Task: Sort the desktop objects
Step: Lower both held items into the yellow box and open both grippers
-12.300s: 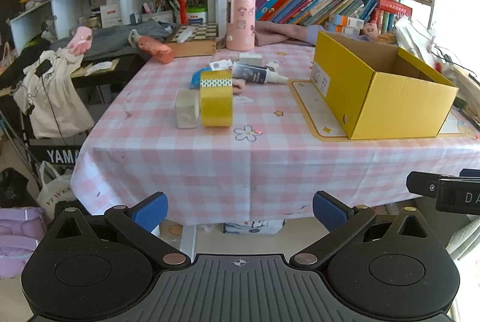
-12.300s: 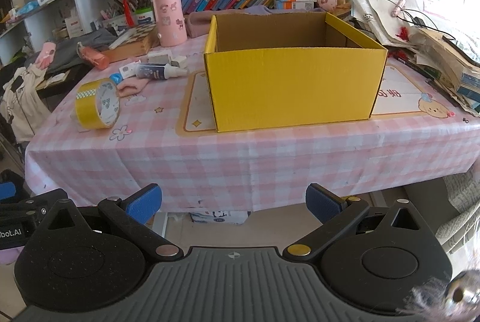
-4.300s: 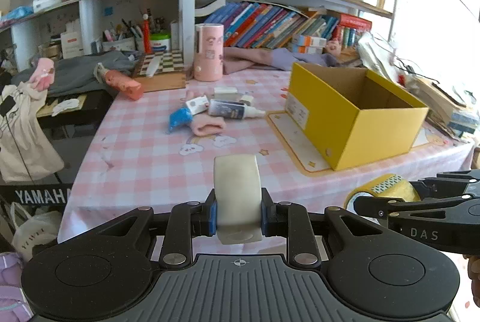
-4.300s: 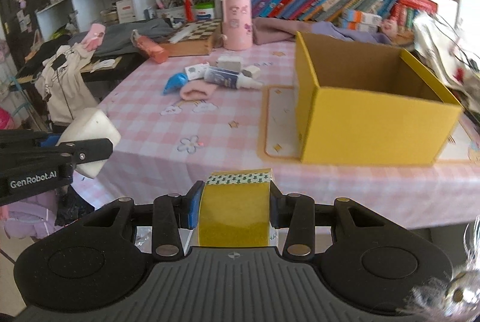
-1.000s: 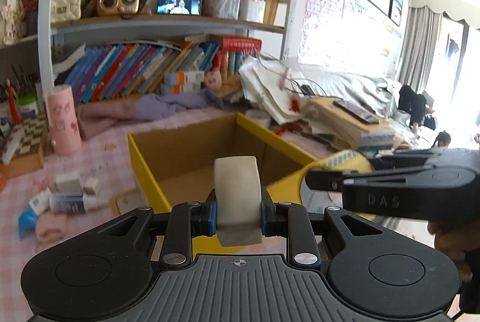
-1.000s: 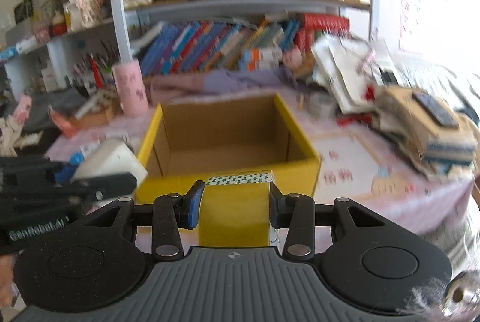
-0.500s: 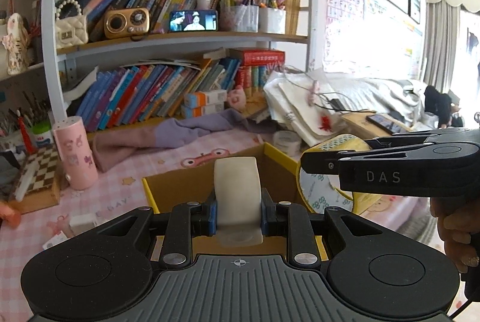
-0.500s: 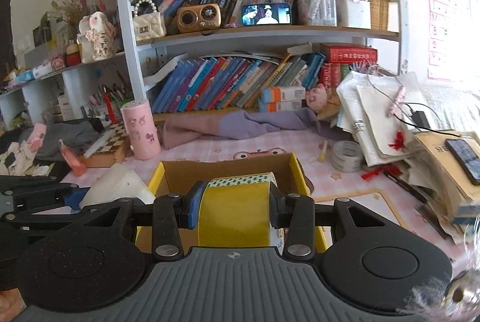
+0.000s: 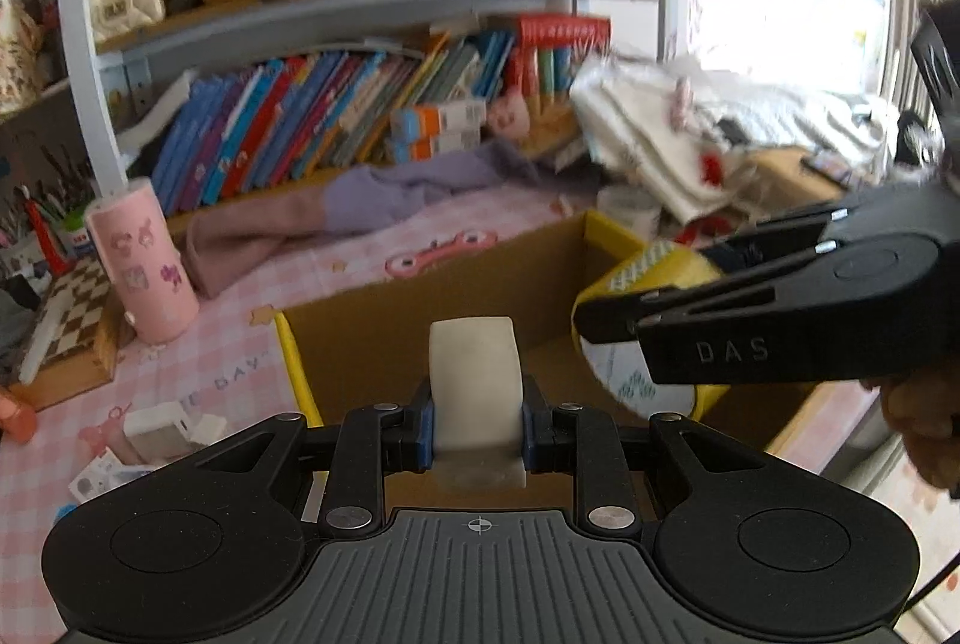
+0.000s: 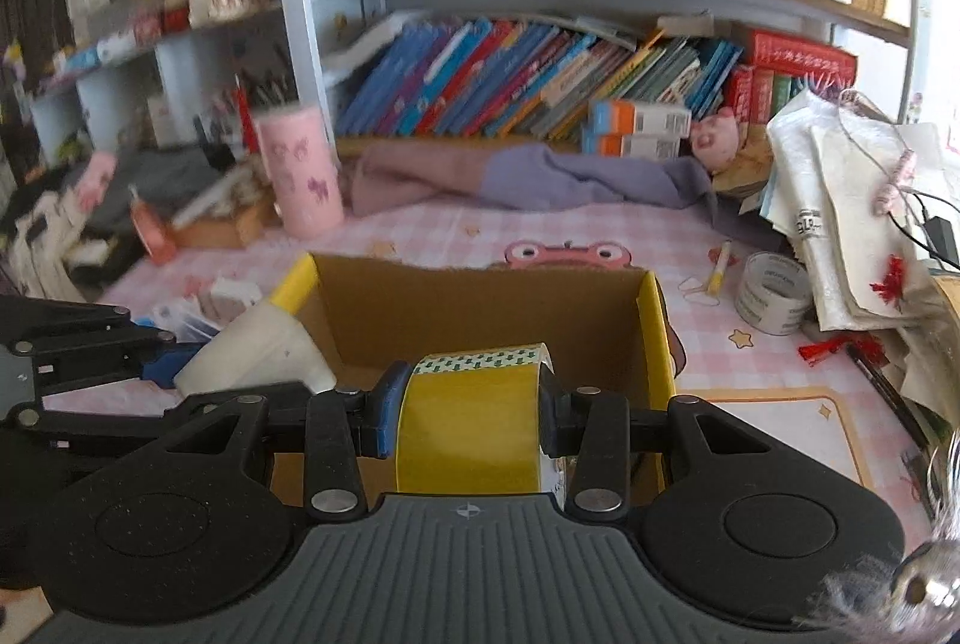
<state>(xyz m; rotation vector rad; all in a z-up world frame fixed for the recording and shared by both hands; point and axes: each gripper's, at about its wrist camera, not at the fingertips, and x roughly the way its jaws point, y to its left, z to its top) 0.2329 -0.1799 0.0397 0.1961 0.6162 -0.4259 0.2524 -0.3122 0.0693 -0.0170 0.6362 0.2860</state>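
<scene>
The open top of the yellow cardboard box (image 10: 651,338) was unobstructed, and what showed of its brown inside was bare, leaving room to pass downward. Two loads hung over that opening side by side: a white tape roll (image 9: 474,374) clamped in the left gripper (image 9: 474,419), and a yellow tape roll (image 10: 474,416) clamped in the right gripper (image 10: 468,422), close enough to crowd each other. Left of the box, small white items (image 9: 159,428) cluttered the pink checked tablecloth (image 10: 774,428). Right of it stood another tape roll (image 10: 774,299) and a heap of papers (image 10: 852,200) (spilling over that edge). Behind the box, a pink cup (image 10: 300,170) and folded cloth (image 10: 528,176) lined the table's far edge.
</scene>
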